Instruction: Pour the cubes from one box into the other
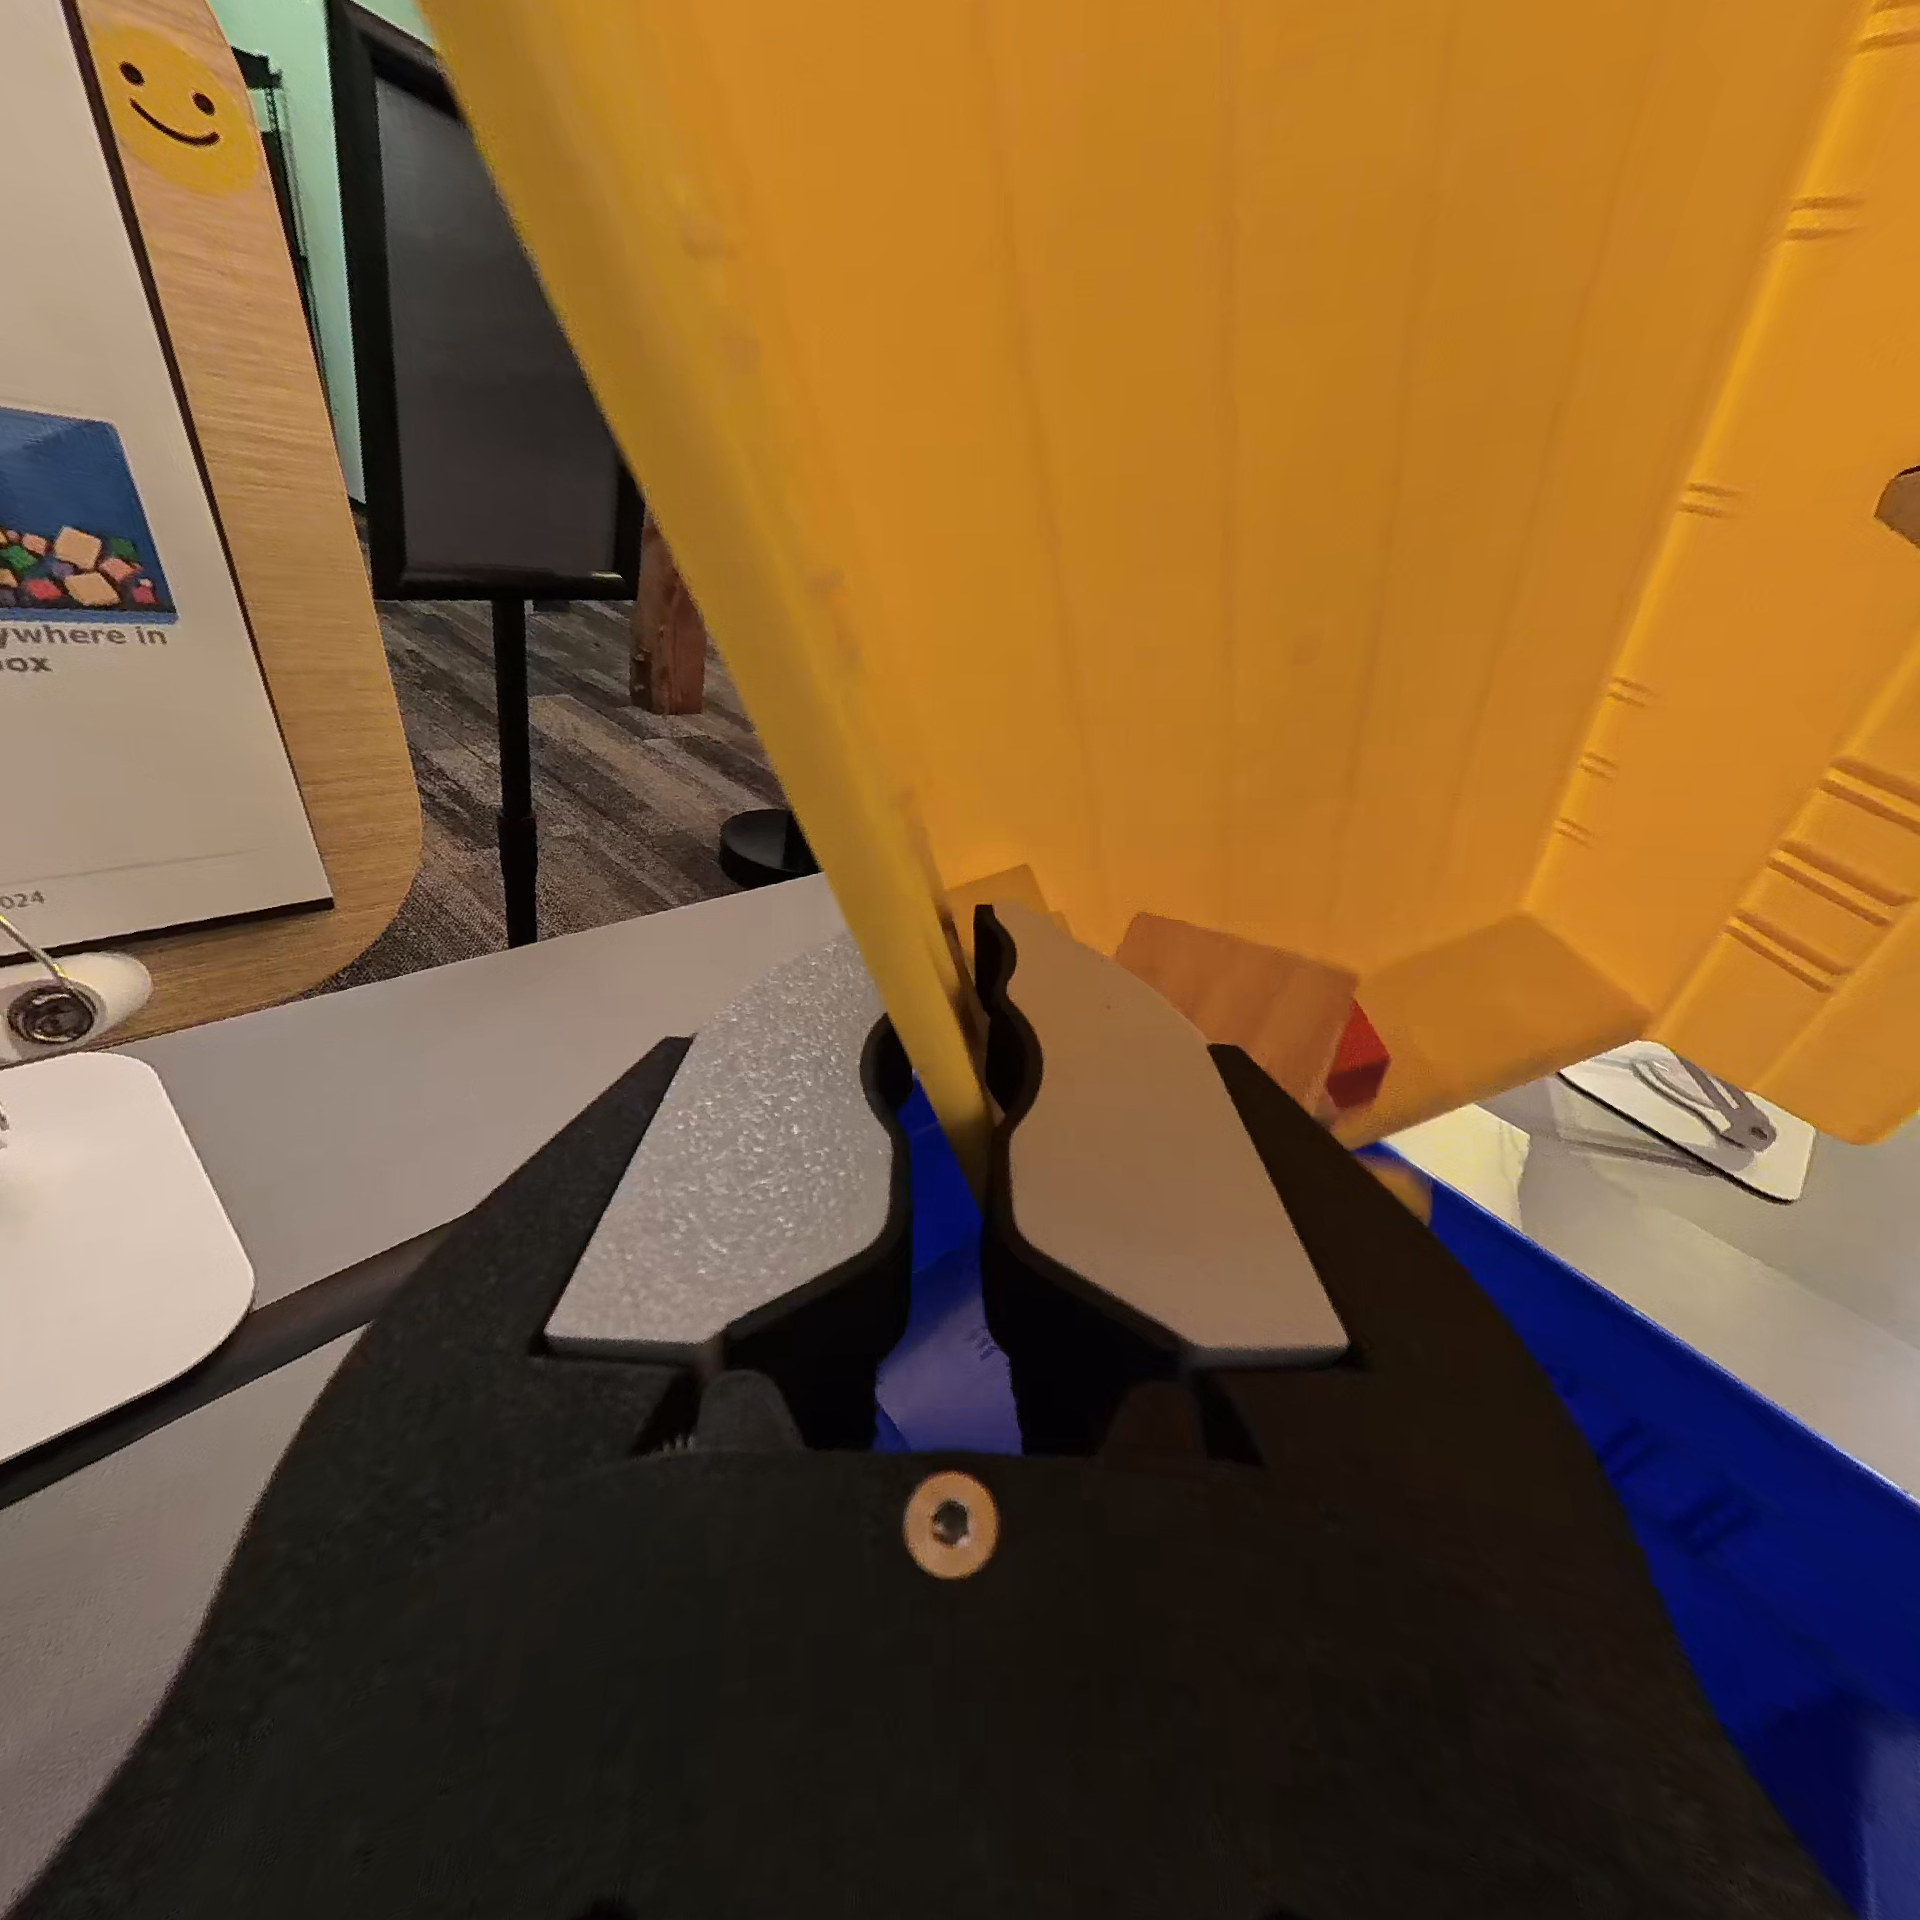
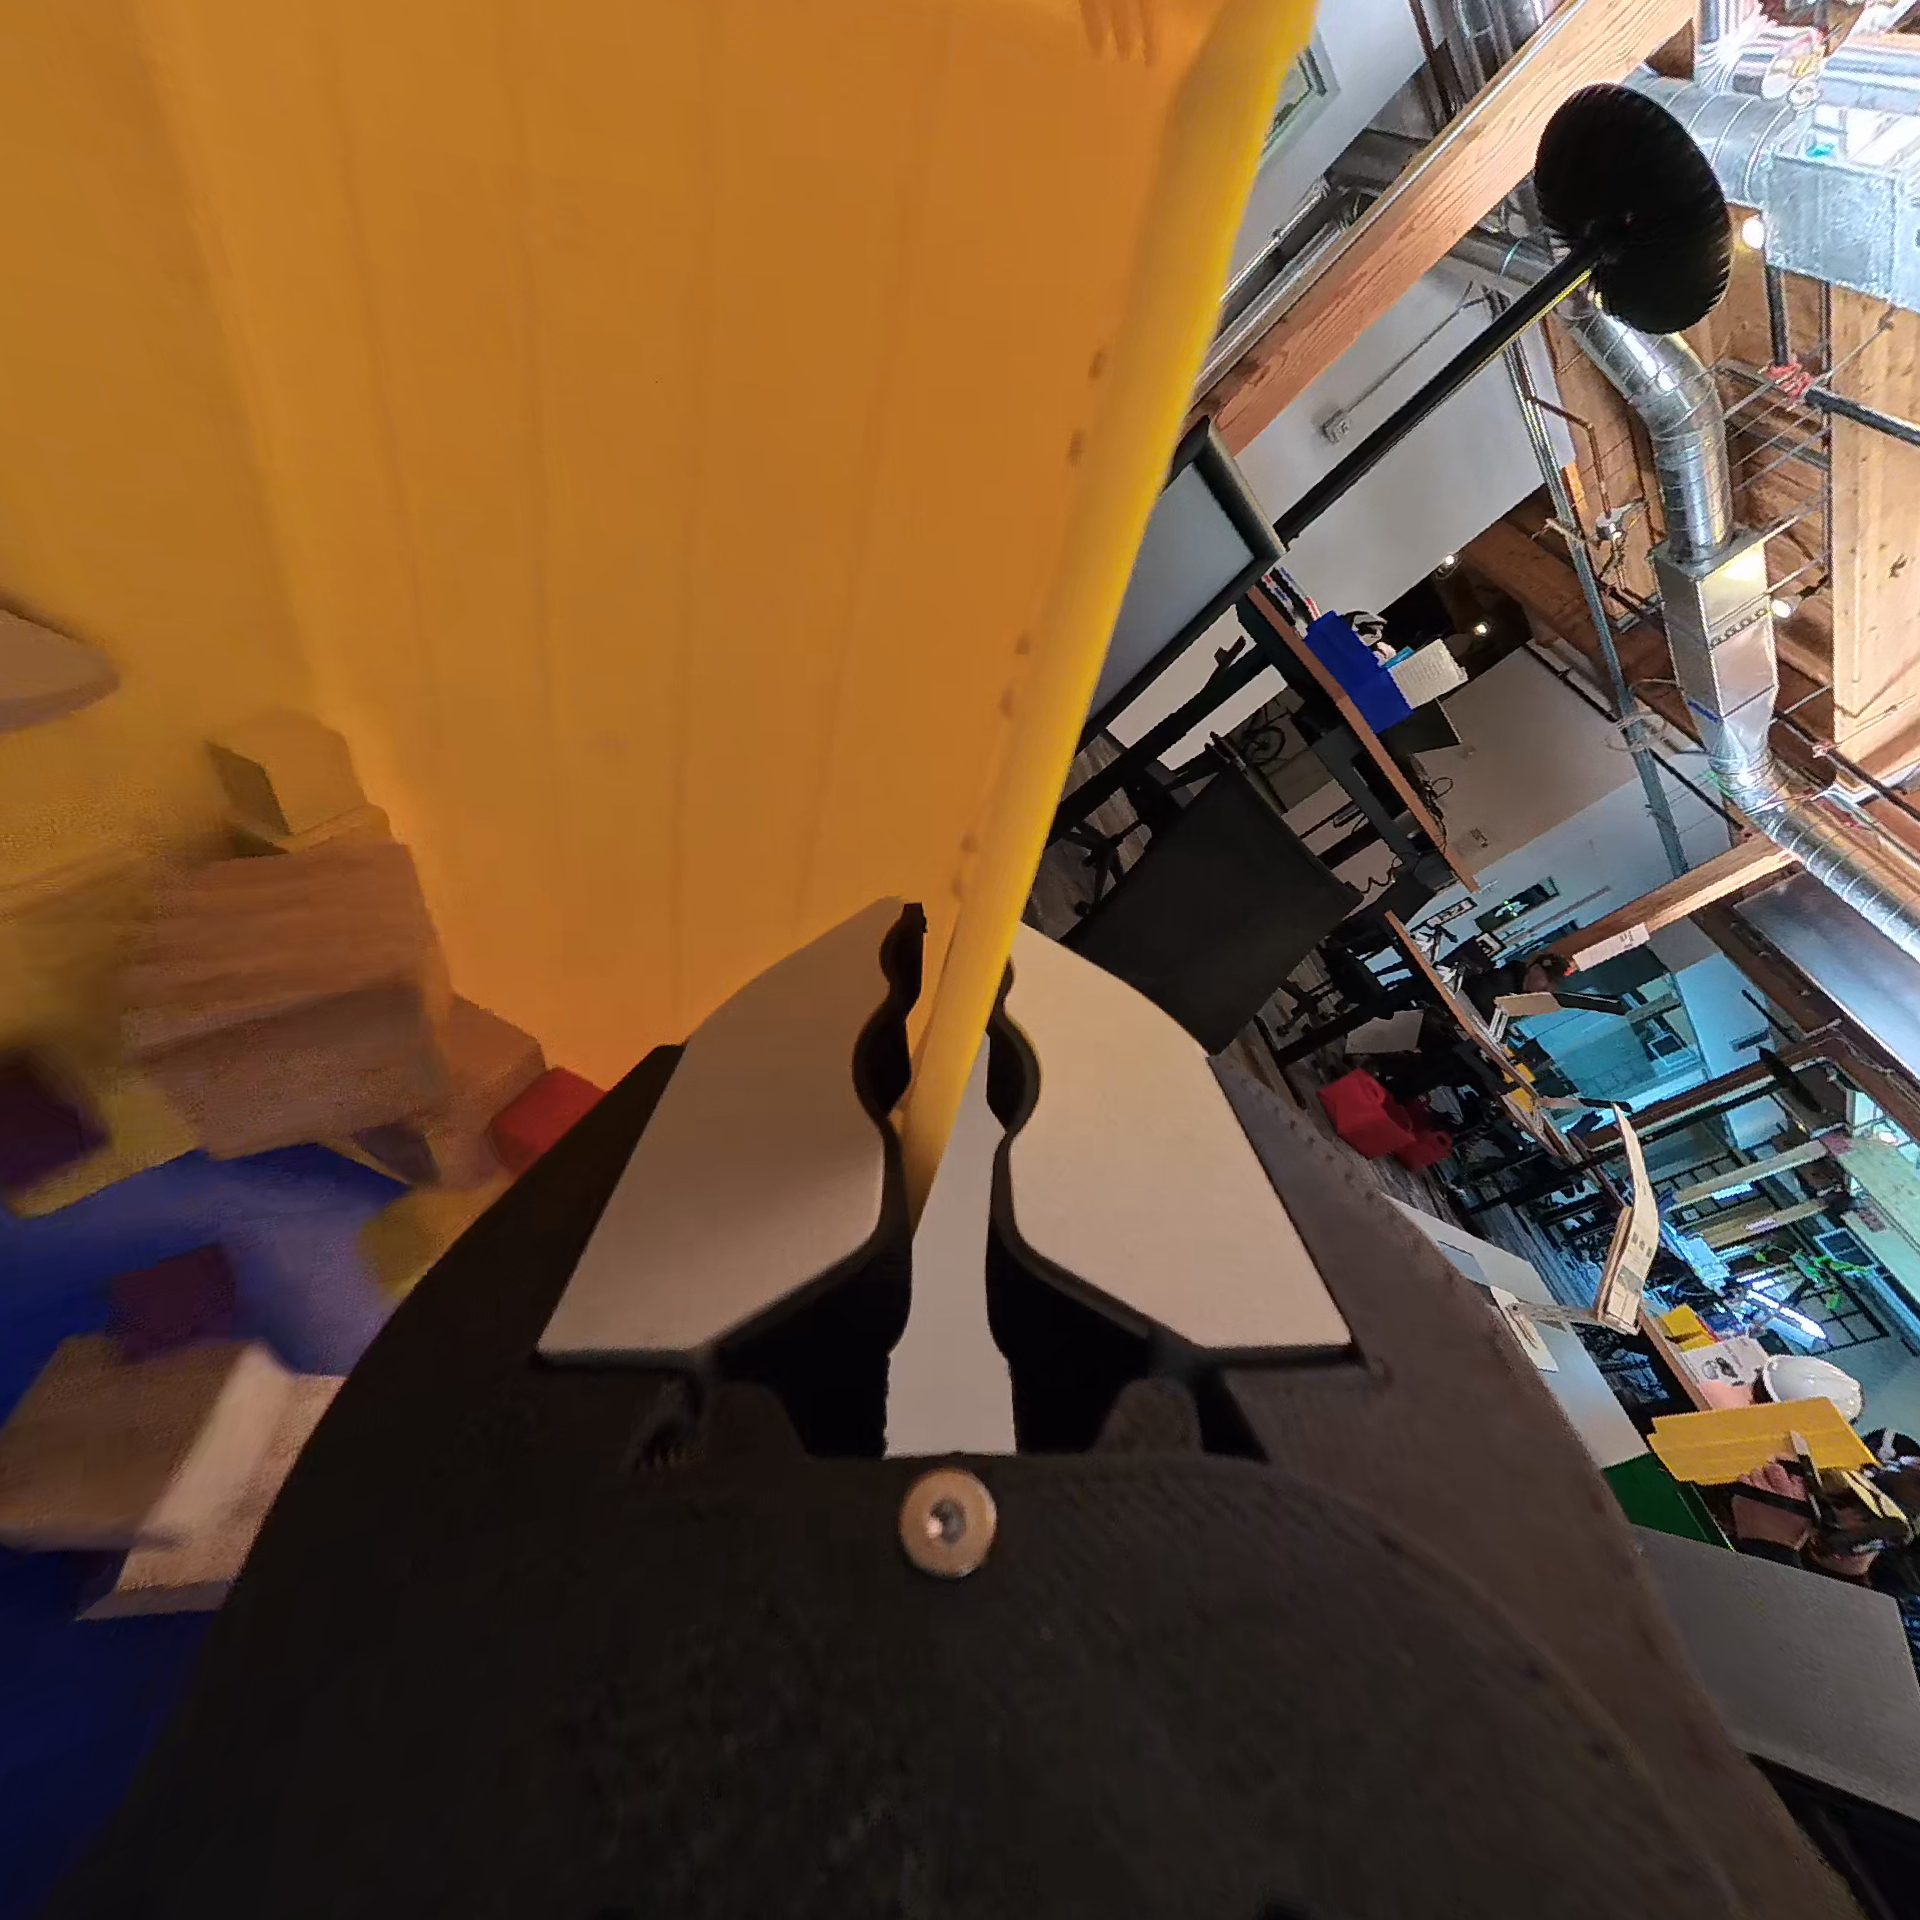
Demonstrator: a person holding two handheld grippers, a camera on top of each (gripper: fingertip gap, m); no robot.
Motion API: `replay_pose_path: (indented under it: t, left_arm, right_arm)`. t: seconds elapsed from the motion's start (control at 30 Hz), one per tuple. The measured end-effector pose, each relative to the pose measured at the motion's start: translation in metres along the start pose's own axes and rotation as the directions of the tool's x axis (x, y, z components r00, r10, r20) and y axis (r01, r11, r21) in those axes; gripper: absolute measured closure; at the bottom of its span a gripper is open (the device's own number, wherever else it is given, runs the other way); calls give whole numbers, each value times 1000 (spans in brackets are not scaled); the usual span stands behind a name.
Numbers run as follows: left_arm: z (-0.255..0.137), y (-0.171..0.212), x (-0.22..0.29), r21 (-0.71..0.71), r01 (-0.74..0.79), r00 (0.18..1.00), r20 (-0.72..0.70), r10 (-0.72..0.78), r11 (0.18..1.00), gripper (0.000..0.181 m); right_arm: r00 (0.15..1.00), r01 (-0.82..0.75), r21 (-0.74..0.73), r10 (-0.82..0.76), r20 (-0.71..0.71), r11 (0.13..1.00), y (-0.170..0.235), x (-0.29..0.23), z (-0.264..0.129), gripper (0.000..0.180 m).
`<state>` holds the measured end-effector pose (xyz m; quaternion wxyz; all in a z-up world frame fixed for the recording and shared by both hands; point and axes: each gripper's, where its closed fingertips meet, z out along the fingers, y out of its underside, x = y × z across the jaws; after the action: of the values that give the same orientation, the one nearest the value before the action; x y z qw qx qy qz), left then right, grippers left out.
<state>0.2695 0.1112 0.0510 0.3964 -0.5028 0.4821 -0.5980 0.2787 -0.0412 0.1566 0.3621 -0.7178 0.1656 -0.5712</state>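
Black, the left gripper (image 1: 961,1049) clamps one wall of the tipped yellow box (image 1: 1195,468); the right gripper (image 2: 951,1049) clamps the opposite wall. Wooden and coloured cubes (image 2: 291,966) spill from it into the blue box (image 1: 1621,1382) on the grey worktop (image 1: 436,1122).

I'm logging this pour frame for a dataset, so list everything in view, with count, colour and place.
Ribbed plastic box: one, yellow, tipped up, side walls clamped by both grippers.
Plastic box: one, blue, under the yellow one.
Wooden cubes: several, count blurred; plain wood, red, purple, yellow; tumbling from the yellow box's mouth into the blue one.
Tabletop: one, grey, under the boxes.
Printed sign board: one, white on wood, far left.
Black-framed panel on a stand: one, behind the table.
Left gripper: black with grey pads, shut on the yellow wall.
Right gripper: same, shut on the opposite wall.
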Motion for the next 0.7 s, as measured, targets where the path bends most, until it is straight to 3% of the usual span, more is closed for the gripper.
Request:
replay_pose_path:
  t: [0.7]
  left_arm:
    - [-11, -22, 8, 84, -46, 999, 0, 46, 995, 171]
  right_arm:
    - [1000, -17, 96, 19, -21, 995, -11, 10, -10, 170]
